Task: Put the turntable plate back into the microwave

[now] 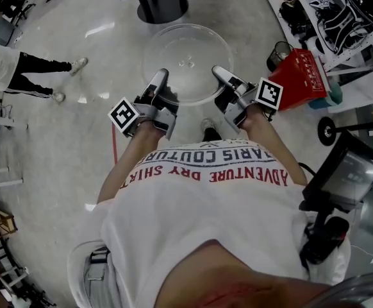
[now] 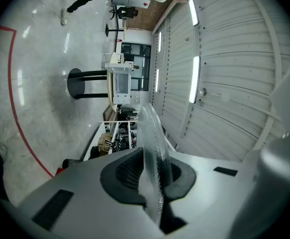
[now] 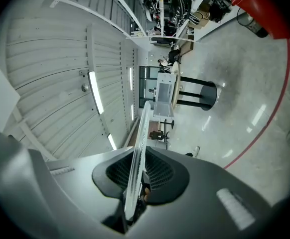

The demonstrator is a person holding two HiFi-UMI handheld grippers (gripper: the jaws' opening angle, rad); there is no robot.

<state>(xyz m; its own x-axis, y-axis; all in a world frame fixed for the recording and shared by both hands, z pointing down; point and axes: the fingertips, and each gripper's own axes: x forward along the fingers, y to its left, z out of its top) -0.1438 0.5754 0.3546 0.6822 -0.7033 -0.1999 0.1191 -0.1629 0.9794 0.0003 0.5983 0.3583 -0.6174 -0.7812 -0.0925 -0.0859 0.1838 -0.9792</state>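
Note:
The clear glass turntable plate (image 1: 186, 59) hangs level above the floor in front of me, held by its near rim from both sides. My left gripper (image 1: 163, 83) is shut on its left near edge, and my right gripper (image 1: 220, 77) is shut on its right near edge. In the left gripper view the plate (image 2: 152, 138) runs edge-on between the pads of the left gripper (image 2: 154, 176). The right gripper view shows the plate (image 3: 141, 133) likewise pinched in the right gripper (image 3: 137, 178). A white box-like appliance (image 2: 119, 78), possibly the microwave, stands far ahead on a pedestal table (image 3: 177, 91).
The table's black round base (image 1: 164, 6) lies just beyond the plate. A red box (image 1: 305, 79) and a black bin (image 1: 279, 53) sit to the right, under a cluttered white shelf (image 1: 340, 11). A person's legs (image 1: 39, 76) are at the left. A red line (image 1: 115, 147) marks the floor.

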